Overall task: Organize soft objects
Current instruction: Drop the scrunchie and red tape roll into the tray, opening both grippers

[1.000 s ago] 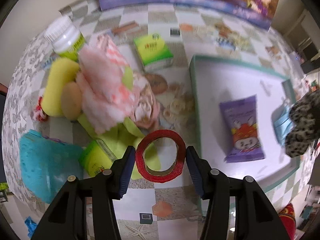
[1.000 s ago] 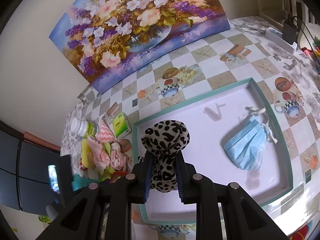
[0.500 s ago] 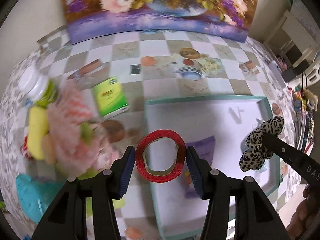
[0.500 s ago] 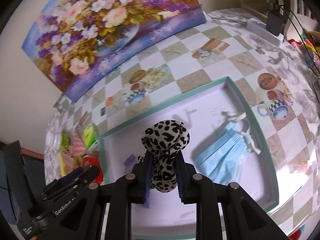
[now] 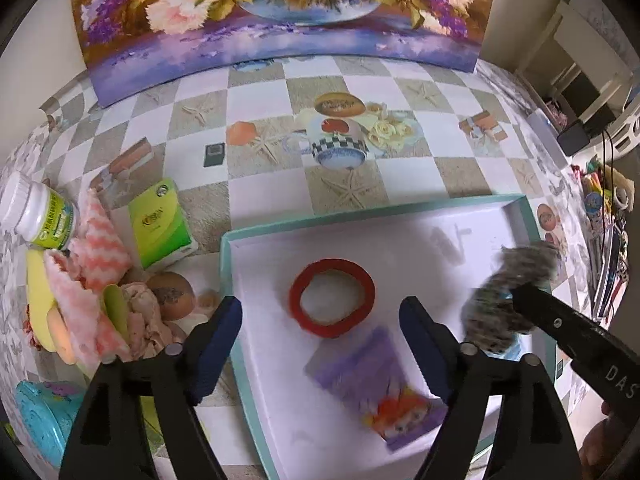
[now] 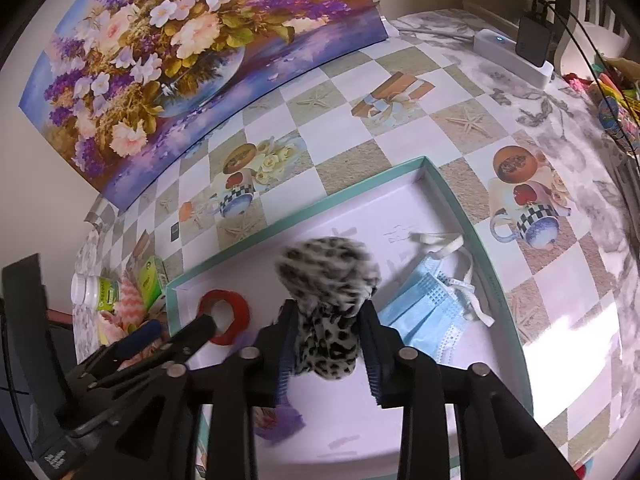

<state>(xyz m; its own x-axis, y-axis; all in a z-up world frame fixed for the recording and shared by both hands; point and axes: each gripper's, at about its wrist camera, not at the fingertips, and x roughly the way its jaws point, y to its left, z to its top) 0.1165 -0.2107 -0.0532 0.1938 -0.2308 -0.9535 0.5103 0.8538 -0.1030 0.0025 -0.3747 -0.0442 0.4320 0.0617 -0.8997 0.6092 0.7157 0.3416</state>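
Left wrist view shows the left gripper with its jaws spread wide and empty; the red ring of tape lies flat just ahead of and between them, on the floor of the shallow teal-rimmed white tray. Right wrist view shows the right gripper clamped on the leopard-print fabric scrunchie, held upright above the tray floor. A pale blue face mask lies just ahead and right of it. I judge setting the scrunchie down comes next.
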